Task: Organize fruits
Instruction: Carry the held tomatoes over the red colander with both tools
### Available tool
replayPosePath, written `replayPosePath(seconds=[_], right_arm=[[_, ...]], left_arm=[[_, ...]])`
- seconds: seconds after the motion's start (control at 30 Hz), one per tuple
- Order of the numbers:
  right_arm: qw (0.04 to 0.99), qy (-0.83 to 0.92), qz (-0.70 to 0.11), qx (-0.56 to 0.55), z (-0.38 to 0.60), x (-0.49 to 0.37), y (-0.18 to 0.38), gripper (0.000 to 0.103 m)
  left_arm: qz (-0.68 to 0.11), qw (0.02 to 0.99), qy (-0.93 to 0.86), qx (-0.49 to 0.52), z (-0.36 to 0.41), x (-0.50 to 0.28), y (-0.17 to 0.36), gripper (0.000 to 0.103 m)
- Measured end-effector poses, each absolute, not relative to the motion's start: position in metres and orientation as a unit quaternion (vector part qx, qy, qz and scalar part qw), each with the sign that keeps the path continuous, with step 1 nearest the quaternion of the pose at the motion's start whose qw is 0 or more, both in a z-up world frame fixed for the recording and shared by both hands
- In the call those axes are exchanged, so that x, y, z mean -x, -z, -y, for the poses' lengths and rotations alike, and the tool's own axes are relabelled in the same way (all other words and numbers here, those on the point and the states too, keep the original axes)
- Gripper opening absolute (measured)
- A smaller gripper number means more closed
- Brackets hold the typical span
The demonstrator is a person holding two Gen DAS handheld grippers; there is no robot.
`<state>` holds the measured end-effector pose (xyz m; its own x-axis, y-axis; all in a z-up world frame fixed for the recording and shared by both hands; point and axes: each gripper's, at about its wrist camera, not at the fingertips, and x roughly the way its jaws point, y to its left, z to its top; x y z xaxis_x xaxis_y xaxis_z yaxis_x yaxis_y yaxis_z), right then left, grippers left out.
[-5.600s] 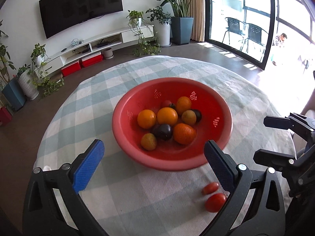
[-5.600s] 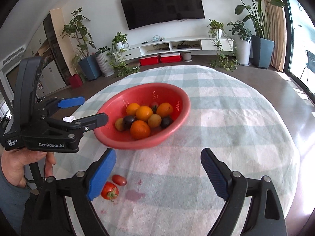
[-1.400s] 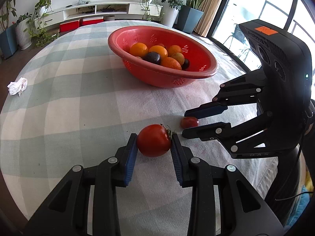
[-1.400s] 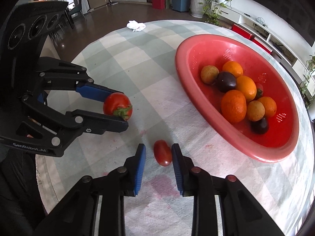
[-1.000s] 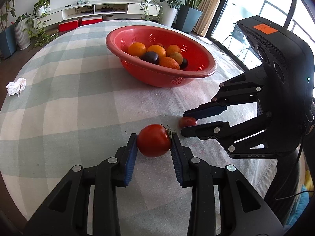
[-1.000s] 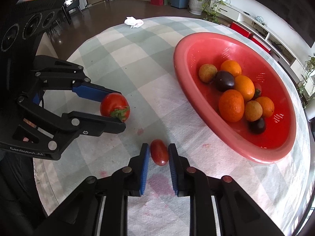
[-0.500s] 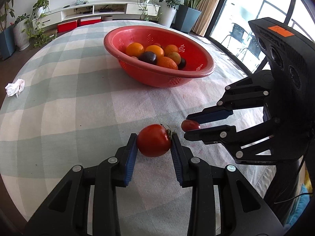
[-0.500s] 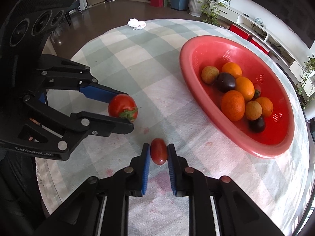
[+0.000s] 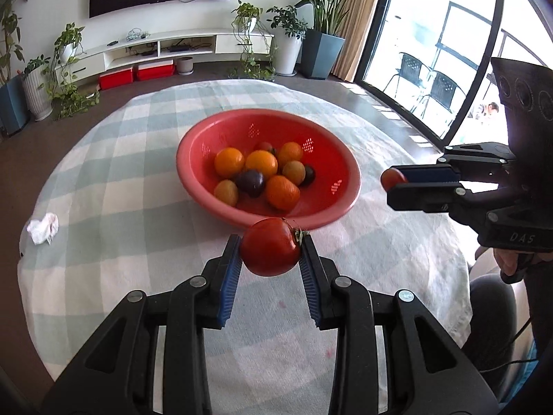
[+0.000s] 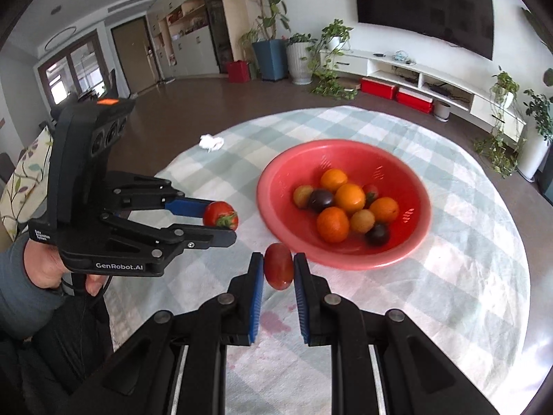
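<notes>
Now we squeeze a big round shiny red tomato (image 9: 270, 246) in our left gripper (image 9: 270, 252) and a small egg-shaped red tomato (image 10: 278, 265) in our right gripper (image 10: 278, 269), both above the checked cloth (image 9: 114, 214), near the round red plastic bowl (image 9: 340, 204) of smooth fruits.

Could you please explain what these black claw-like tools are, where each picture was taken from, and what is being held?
No robot here: a person holds a two-finger gripper in each hand, each with a wide-angle camera looking along its fingers. So each picture looks out from one tool and catches the other at the side.

In the left camera's view, the left gripper is shut on a large round tomato. In the right camera's view, the right gripper is shut on a small oval tomato. Both are held above the checked tablecloth.

On the cloth stand a red perforated bowl of orange, yellowish and dark fruits, and a crumpled white tissue. The tomatoes probably go into the bowl.
</notes>
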<state>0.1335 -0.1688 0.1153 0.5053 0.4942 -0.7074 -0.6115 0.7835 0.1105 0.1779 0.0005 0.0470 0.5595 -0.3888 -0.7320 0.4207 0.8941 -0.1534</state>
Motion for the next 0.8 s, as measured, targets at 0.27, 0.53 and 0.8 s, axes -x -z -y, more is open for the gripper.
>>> replayPosePath(seconds=[0.27,0.53,0.8], right_arm=[[0.893,-0.257,-0.367,0.044,0.185,-0.175,-0.134,0.019],[0.888,-0.232,-0.394,0.043,0.173,-0.218,-0.118,0.019],[0.88,-0.212,-0.421,0.061,0.154,-0.241,-0.09,0.019]], left_arm=[[-0.397,0.888,0.22,-0.08,0.019,-0.246,-0.08,0.031],[-0.422,0.871,0.235,-0.09,0.036,-0.285,-0.041,0.031],[-0.427,0.871,0.23,-0.076,0.035,-0.304,-0.016,0.031]])
